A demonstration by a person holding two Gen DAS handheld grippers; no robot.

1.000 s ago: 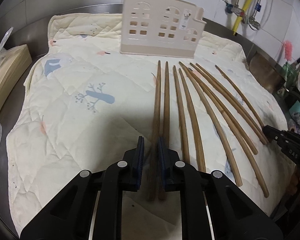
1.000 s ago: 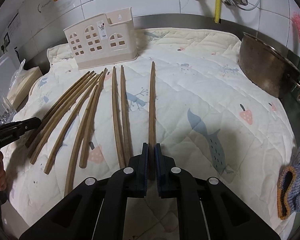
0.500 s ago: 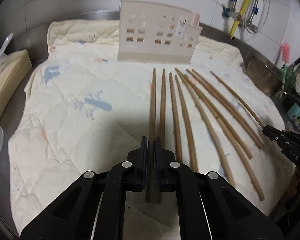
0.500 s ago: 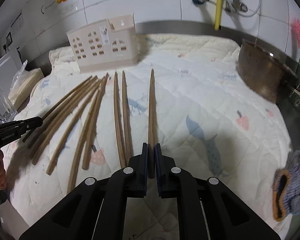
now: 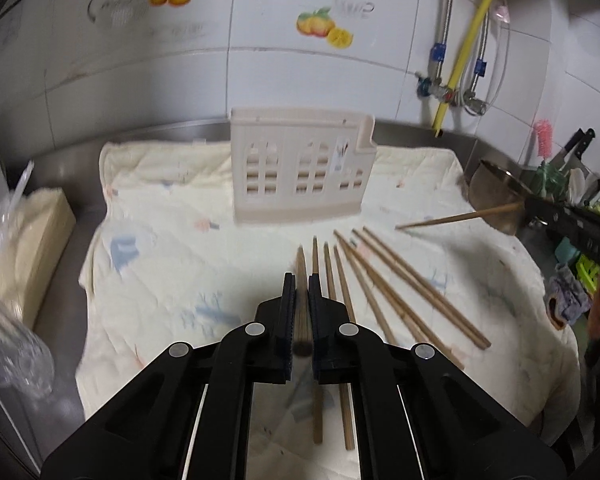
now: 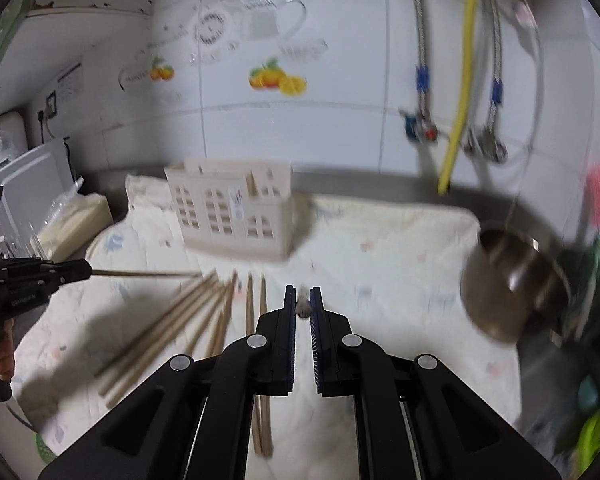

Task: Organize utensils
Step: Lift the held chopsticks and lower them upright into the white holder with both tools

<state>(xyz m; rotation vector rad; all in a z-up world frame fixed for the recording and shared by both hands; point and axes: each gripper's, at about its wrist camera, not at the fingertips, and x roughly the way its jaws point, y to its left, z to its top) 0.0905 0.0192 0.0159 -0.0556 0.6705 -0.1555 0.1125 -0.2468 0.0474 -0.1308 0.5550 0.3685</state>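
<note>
My left gripper (image 5: 301,278) is shut on one brown chopstick (image 5: 300,258), which points forward from between the jaws, raised off the quilt. My right gripper (image 6: 302,292) is shut on another chopstick (image 6: 302,307), seen almost end-on. Each wrist view shows the other gripper with its stick in the air: the right gripper (image 5: 572,226) with its chopstick (image 5: 460,216), and the left gripper (image 6: 40,276) with its chopstick (image 6: 148,274). Several more chopsticks (image 5: 396,288) (image 6: 188,316) lie fanned on the cream quilt (image 5: 172,240). A beige utensil holder (image 5: 300,176) (image 6: 232,216) with window cut-outs stands at the back.
A metal bowl (image 5: 496,196) (image 6: 512,280) sits at the quilt's right edge. Knives and a pink brush (image 5: 544,140) stand behind the bowl. A bagged cream block (image 5: 24,248) lies left of the quilt. A knitted cloth (image 5: 568,292) lies on the right. Hoses and a yellow pipe (image 5: 468,48) hang on the tiled wall.
The left jaws closed on a chopstick. Both grippers then rose and tilted up, each lifting its chopstick off the quilt, so the wall now fills more of both views.
</note>
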